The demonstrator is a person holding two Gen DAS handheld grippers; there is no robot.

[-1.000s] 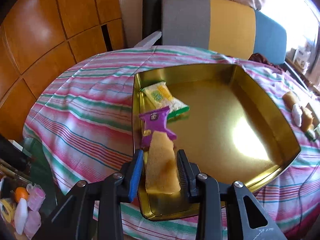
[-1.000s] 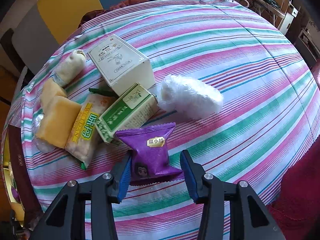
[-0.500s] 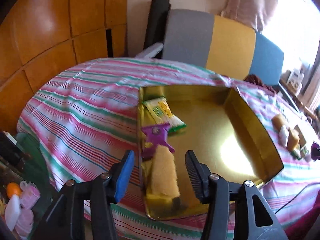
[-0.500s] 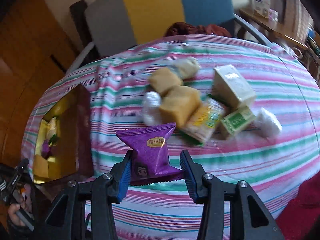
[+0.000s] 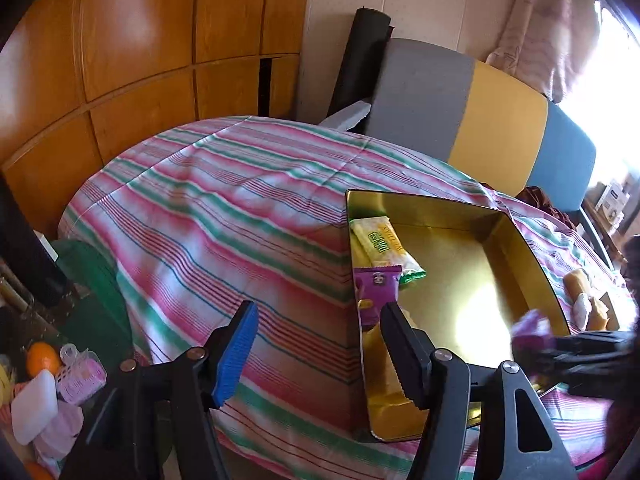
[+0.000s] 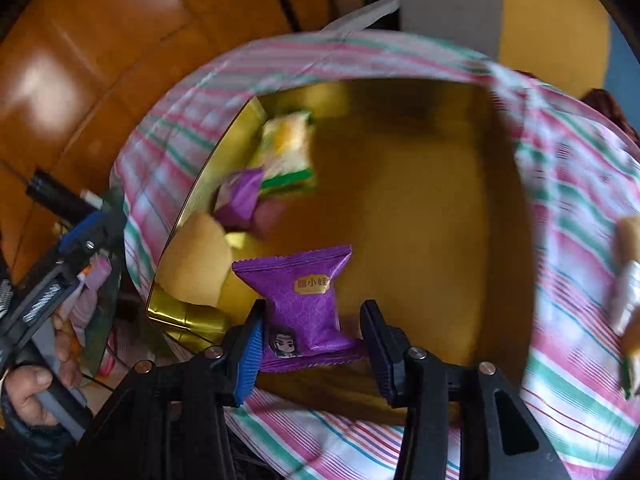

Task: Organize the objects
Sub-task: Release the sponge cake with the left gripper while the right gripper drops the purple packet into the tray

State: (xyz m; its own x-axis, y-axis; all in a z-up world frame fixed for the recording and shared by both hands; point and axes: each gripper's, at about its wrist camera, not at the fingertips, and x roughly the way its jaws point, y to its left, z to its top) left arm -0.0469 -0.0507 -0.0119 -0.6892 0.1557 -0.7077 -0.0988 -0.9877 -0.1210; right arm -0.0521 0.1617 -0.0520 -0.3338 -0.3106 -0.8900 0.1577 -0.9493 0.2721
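Right gripper (image 6: 310, 336) carries the purple packet (image 6: 302, 300) clamped in its fingers above the gold tin (image 6: 420, 216), needing only a release inside, while left gripper (image 5: 316, 346) hangs empty, fingers apart.

Plenty of bare floor in the gold tray (image 6: 420, 208), middle and right side wide open. Left wall is crowded: green-yellow packet (image 6: 290, 152), a purple packet (image 6: 240, 196) and a yellow cake (image 6: 196, 260) (all bunched together). Tray walls block low approaches.
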